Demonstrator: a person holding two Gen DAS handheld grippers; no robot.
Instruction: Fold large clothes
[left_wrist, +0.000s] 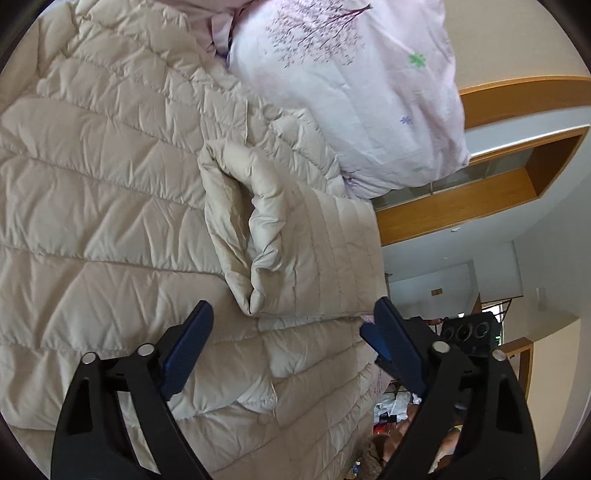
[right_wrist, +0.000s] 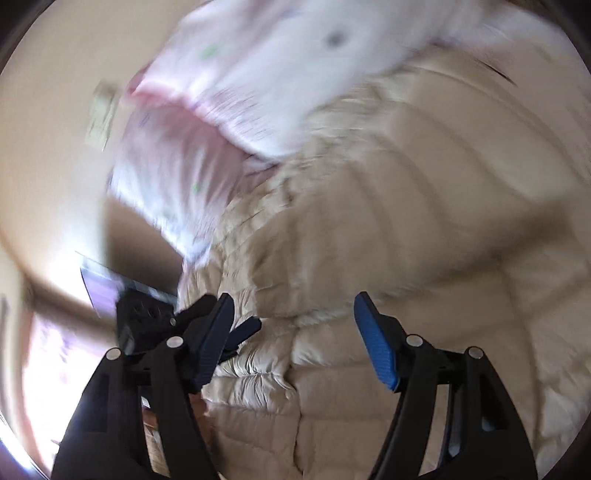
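A large beige quilted down coat (left_wrist: 110, 206) lies spread over the bed and fills most of the left wrist view. A folded sleeve (left_wrist: 295, 236) lies on top of it, its cuff end just ahead of my left gripper (left_wrist: 291, 321). That gripper is open and empty above the coat. The right wrist view is motion-blurred. It shows the same coat (right_wrist: 406, 240) under my right gripper (right_wrist: 293, 306), which is open and empty. The other gripper's dark fingers (right_wrist: 240, 332) show at its left.
A pale pink flowered duvet (left_wrist: 354, 85) is bunched at the coat's far side and also shows in the right wrist view (right_wrist: 258, 74). Wooden ledges and a wall (left_wrist: 517, 110) stand to the right. Clutter lies on the floor (left_wrist: 395, 410) past the bed's edge.
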